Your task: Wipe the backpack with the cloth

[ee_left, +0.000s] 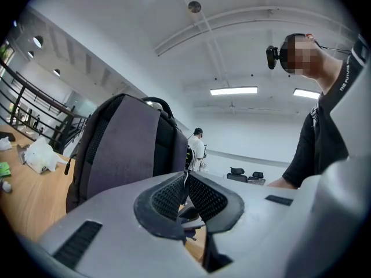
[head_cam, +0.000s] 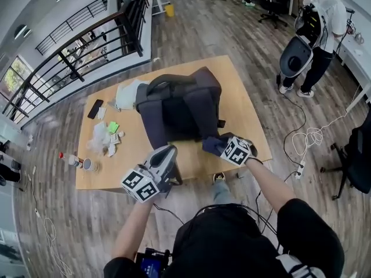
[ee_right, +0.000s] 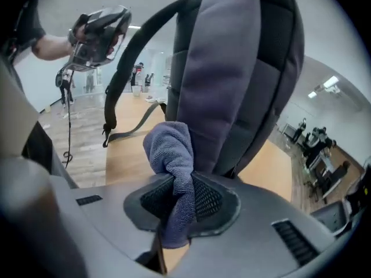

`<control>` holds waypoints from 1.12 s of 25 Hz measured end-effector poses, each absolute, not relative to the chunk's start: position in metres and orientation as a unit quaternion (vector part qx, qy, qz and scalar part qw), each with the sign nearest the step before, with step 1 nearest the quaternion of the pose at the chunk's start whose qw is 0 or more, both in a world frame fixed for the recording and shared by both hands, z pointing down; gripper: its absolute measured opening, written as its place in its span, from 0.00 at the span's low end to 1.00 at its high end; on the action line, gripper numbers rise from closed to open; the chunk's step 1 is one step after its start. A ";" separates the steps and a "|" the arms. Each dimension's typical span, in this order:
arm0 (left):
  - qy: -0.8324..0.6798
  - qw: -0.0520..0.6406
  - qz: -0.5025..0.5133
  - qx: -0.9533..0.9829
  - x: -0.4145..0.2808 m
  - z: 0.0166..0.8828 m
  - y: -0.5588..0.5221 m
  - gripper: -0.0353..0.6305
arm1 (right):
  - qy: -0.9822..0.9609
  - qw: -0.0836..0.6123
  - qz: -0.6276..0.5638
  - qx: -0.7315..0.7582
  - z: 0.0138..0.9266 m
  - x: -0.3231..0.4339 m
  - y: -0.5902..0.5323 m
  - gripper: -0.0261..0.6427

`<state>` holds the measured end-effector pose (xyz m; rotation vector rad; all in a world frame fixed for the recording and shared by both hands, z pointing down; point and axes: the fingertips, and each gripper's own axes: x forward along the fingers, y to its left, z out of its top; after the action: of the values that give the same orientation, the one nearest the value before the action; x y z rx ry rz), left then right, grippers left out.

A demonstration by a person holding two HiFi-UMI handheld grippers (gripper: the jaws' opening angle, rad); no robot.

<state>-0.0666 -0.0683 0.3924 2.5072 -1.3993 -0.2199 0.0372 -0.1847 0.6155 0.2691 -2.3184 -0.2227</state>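
Room: plank floor (head_cam: 203, 16), railing (head_cam: 81, 39) far beyond the left gripper (ee_left: 185, 197)
Surface: wooden table (head_cam: 243, 91) ahead of both grippers
Backpack (head_cam: 182, 106): upright, directly before the right gripper (ee_right: 181, 197)
Cloth (ee_right: 171, 146): clamped in the right jaws, at the backpack's lower edge
Left jaws: together, empty
Clutter: phone (head_cam: 95, 108), wrappers (head_cam: 104, 138) beyond the left gripper, to its left

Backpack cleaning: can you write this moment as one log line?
right gripper: shut on cloth | cloth: beside backpack | left gripper: shut, empty

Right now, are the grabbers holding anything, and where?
The right gripper pinches the cloth around its bunched middle. The left gripper is shut and empty.
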 end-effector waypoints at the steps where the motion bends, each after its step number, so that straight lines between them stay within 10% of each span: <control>1: -0.481 0.130 -0.073 0.864 -0.066 0.393 -0.070 0.11 | -0.914 0.375 -0.115 0.105 0.594 0.033 -0.185 0.14; 12: -0.493 0.126 -0.079 0.857 -0.076 0.393 -0.067 0.11 | -0.943 0.077 -0.283 0.157 0.231 -0.045 -0.176 0.14; 28: -0.567 0.126 -0.101 0.808 -0.138 0.394 0.009 0.11 | -0.843 0.415 -0.342 0.028 0.562 -0.159 -0.100 0.14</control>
<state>-0.1384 0.0089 0.3936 2.3532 -1.6498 -0.2943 -0.1592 -0.1000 0.5623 0.0693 -2.1166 -0.8590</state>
